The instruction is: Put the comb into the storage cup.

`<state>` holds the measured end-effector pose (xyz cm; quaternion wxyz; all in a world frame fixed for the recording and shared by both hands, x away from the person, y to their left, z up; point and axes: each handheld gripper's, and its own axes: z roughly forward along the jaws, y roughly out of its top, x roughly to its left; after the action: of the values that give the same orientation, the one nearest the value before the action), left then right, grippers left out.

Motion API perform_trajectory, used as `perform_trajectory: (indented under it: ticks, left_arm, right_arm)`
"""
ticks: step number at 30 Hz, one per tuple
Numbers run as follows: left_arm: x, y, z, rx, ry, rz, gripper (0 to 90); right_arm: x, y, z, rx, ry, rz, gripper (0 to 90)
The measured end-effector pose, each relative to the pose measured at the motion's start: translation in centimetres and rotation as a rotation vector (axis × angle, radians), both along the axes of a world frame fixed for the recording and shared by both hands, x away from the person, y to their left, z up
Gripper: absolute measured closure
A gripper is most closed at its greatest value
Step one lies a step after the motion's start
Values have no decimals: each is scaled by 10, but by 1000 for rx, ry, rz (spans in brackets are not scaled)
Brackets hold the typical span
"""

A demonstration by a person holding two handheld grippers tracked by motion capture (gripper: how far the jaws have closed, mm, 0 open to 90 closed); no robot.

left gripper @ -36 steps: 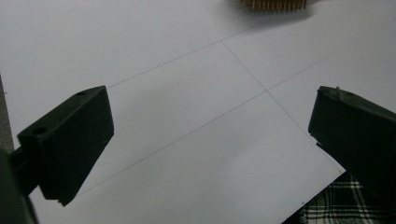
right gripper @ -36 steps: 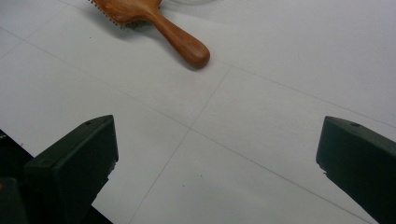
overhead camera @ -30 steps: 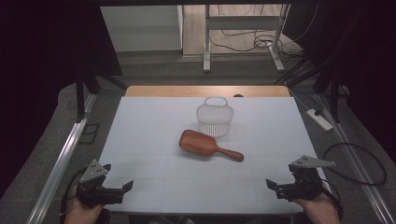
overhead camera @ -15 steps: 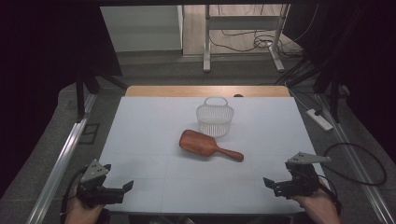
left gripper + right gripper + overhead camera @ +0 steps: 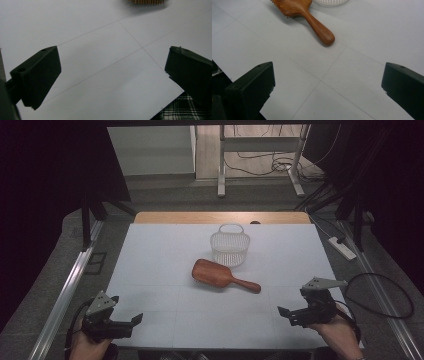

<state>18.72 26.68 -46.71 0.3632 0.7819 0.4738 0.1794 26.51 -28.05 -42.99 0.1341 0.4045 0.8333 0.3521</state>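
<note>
- At the middle of the tabletop (image 5: 150,270) lies the wooden hairbrush (image 5: 222,275), flat on the white surface, its paddle head toward the person's left and its handle pointing toward the person's right.
- Just behind the hairbrush head stands the white basket (image 5: 229,247), upright, with its handle loop at the far side; whether the two touch cannot be told.
- The right hand-held gripper (image 5: 286,313) is nearer than the hairbrush and to its right, well apart from the handle end. Its jaws stand wide apart and hold nothing; the right gripper view shows the handle end between and beyond them.
- The left hand-held gripper (image 5: 134,321) is nearer than the hairbrush and to its left, well apart from it, at the near tabletop edge. Its jaws stand wide apart and hold nothing.
</note>
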Motion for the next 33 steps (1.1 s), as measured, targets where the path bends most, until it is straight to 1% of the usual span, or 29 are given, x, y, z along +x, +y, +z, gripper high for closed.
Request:
perform_trajectory:
  ticks: [8,21,33]
  left_arm:
    - [0,0,0,3,2,1,14]
    - [1,-1,0,8,8,4,15]
    - [1,-1,0,10,8,7,17]
  right_arm:
    - [7,7,-2,-27,15,20,0]
    - [20,17,0,-43,23,39,0]
    - [34,27,3,-44,5,57,0]
